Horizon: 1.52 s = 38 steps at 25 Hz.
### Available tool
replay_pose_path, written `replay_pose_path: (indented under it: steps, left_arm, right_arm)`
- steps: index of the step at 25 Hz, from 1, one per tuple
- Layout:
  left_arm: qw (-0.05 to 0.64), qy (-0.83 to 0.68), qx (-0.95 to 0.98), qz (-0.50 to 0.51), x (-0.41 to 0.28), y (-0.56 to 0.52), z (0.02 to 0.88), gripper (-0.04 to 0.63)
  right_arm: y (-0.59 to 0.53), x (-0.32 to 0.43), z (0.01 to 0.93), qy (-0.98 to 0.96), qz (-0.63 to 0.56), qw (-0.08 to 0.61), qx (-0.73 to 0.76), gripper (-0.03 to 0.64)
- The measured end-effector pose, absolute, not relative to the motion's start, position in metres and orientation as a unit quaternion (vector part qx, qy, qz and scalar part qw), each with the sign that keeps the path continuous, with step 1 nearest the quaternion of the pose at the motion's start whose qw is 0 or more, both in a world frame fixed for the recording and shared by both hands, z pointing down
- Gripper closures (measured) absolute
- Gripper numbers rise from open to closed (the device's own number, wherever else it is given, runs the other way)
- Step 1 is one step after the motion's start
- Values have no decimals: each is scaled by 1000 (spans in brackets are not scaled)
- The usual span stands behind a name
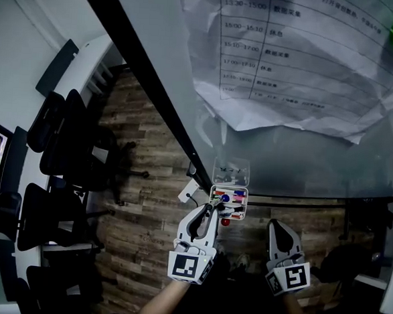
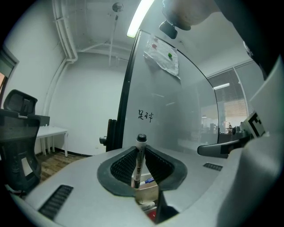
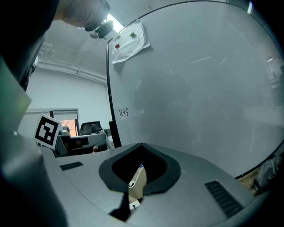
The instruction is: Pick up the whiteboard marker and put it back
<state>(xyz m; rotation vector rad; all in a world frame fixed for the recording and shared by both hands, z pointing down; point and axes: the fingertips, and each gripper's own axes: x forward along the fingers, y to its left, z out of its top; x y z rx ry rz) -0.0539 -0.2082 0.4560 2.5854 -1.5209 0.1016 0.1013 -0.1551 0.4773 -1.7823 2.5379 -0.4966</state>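
The left gripper (image 1: 207, 211) has its jaws clamped on the whiteboard marker (image 2: 140, 162), which stands upright between the pads with its cap on top; it hangs just in front of the clear tray (image 1: 239, 168) fixed to the whiteboard (image 1: 297, 160), not yet in it. The right gripper (image 1: 277, 227) hovers beside it, its jaws a narrow way apart and empty (the pale shape in their gap looks like the tray seen beyond them).

The tray already holds several pens, so the free slot is probably tight; if the marker's lower end meets another pen or the rim, it could tilt in the pads or jam partway. Letting go before the end is inside would likely drop it onto the wooden floor (image 1: 146, 203). Pushing too hard could shift the tray on the board; how it is fastened cannot be seen.
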Motion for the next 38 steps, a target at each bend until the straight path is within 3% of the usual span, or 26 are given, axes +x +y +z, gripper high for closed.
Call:
replay_pose_path:
  steps: [38]
  left_arm:
    - [92, -500, 857, 81, -64, -230, 518, 522]
  right_arm:
    - [-174, 88, 497, 800, -179, -23, -573, 604]
